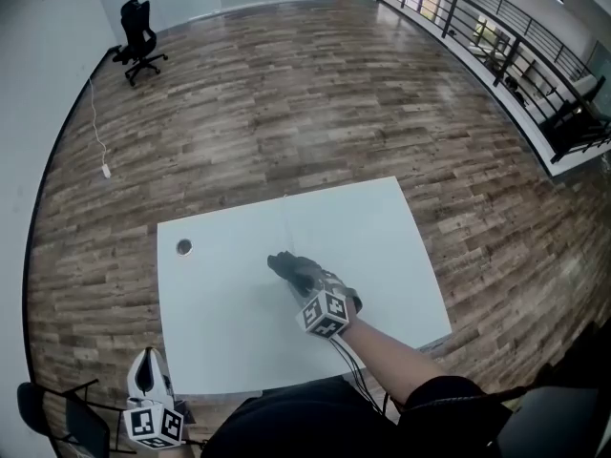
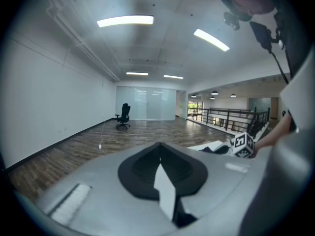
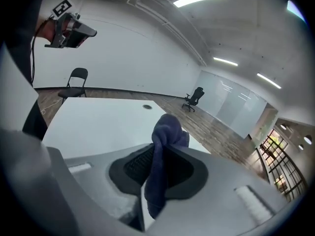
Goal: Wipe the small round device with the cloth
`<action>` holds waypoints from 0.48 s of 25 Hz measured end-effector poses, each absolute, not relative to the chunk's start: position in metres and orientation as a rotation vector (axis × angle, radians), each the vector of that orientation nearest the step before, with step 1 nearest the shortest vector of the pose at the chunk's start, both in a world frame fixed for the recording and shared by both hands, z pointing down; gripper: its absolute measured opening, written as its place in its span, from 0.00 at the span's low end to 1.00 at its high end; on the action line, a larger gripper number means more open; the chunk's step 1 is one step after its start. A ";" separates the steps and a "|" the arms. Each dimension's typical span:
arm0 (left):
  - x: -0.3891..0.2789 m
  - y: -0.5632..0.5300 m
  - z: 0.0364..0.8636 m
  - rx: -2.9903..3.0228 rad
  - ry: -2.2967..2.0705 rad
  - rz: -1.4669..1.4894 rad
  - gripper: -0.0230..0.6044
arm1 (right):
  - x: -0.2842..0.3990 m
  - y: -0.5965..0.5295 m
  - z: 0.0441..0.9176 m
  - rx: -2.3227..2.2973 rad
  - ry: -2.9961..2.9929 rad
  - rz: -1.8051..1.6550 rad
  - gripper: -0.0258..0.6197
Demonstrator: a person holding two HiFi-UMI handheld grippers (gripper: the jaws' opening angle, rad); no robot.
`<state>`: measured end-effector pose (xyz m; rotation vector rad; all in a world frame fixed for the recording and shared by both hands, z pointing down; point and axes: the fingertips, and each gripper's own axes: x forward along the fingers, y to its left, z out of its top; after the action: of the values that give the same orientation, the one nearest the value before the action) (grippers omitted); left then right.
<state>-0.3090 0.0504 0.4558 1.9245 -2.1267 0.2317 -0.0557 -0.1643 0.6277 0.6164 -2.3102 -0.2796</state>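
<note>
Your right gripper (image 1: 286,267) clamped on the blue cloth (image 3: 165,134) over the worktop (image 1: 372,227), small round device (image 1: 184,247) well apart, your left gripper (image 1: 146,361) closed, empty.

White table (image 1: 239,332) on wood floor (image 1: 286,93), small round device (image 1: 184,247) near its far left corner.

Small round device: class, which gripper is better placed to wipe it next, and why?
Right. The right gripper clamps the cloth above the table, facing the small round device; the left gripper is shut, empty, off the table's near edge.
</note>
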 end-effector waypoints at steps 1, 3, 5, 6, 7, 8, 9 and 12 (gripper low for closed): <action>-0.308 0.050 0.456 1.927 -2.125 0.234 0.05 | -0.055 -0.164 0.628 0.622 -2.318 -0.267 0.13; -0.308 0.050 0.455 1.930 -2.124 0.236 0.05 | -0.055 -0.165 0.627 0.638 -2.334 -0.235 0.13; -0.309 0.051 0.454 1.930 -2.126 0.240 0.05 | -0.056 -0.164 0.627 0.643 -2.350 -0.205 0.13; -0.310 0.051 0.454 1.929 -2.127 0.243 0.05 | -0.056 -0.163 0.627 0.640 -2.356 -0.196 0.13; -0.311 0.051 0.454 1.929 -2.127 0.244 0.05 | -0.057 -0.162 0.628 0.633 -2.358 -0.194 0.13; -0.311 0.051 0.454 1.930 -2.126 0.243 0.05 | -0.058 -0.160 0.629 0.625 -2.359 -0.195 0.13; -0.310 0.051 0.454 1.930 -2.125 0.242 0.05 | -0.058 -0.159 0.630 0.616 -2.359 -0.198 0.13; -0.309 0.051 0.455 1.927 -2.125 0.234 0.05 | -0.060 -0.154 0.633 0.593 -2.362 -0.197 0.13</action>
<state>-0.3085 0.0507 0.4547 1.9270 -2.1246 0.2336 -0.0597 -0.1541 0.6331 0.5933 -2.3622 -0.1967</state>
